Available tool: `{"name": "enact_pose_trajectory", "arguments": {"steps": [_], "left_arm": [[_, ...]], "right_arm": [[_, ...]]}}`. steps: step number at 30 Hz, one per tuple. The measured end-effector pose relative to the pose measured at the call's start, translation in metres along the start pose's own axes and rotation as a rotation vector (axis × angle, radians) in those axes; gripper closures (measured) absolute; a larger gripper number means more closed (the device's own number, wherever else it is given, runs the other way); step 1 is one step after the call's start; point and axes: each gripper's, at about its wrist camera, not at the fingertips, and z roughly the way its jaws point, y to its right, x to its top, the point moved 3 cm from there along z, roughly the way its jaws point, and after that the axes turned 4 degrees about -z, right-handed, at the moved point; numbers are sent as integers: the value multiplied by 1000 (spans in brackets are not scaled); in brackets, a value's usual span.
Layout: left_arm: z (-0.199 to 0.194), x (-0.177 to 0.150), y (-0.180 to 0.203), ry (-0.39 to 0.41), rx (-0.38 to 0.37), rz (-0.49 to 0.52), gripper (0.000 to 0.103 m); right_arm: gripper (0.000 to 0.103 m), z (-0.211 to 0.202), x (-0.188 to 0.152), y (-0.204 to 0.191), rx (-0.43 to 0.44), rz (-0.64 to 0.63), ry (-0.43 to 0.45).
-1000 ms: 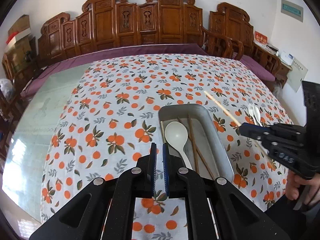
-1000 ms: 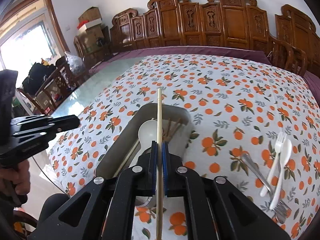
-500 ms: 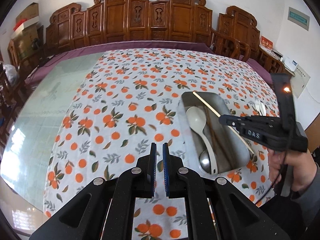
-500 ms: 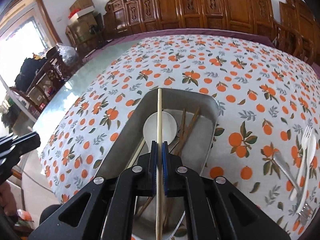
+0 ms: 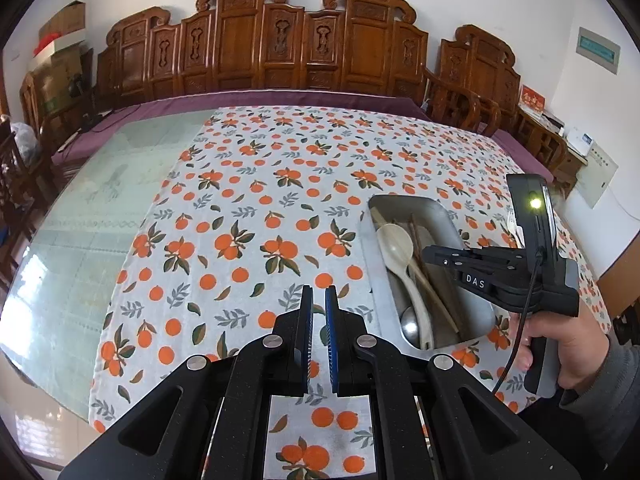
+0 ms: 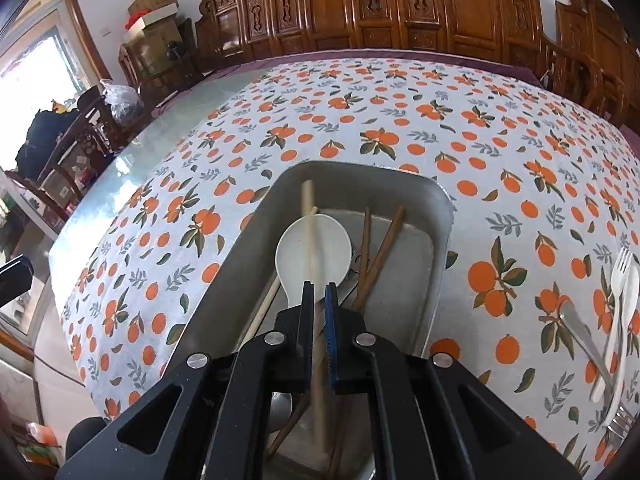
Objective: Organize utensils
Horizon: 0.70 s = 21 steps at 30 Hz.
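Utensils lie gathered in the metal tray point(image 6: 442, 216), a rounded rectangular pan of dull grey steel. A pale bamboo chopstick point(image 6: 309, 216) runs lengthwise across the bowl of a cream plastic spoon point(image 6: 292, 256); beside them I see two dark brown chopsticks point(image 6: 382, 250) crossing near their tips, and another pale chopstick point(image 6: 262, 308) along the tray's left wall. My right gripper point(image 6: 319, 292) hangs low over the tray, its jaws clenched on the pale chopstick. On the orange-print tablecloth point(image 6: 360, 120) to the right, well apart from the tray, lie a white fork point(image 6: 618, 276), a white spoon point(image 6: 632, 292) and a metal fork point(image 6: 580, 332). My left gripper point(image 5: 319, 296) hovers over bare cloth left of the tray, clenched on nothing.
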Motion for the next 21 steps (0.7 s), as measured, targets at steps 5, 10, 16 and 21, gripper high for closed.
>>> {"name": "enact_pose_trajectory", "arguments": {"steps": [5, 10, 16, 21], "left_arm": [[-5, 2, 12, 10, -11, 13, 98], [-9, 2, 32, 18, -25, 38, 98], [-15, -2, 59, 23, -41, 65, 98], [-23, -8, 89, 26, -57, 95, 90]], "right_arm": [[96, -27, -2, 5, -7, -41, 39], [96, -67, -12, 18, -34, -91, 82], [96, -114, -32, 47, -67, -92, 119], [96, -153, -54, 78, -107, -53, 148]]}}
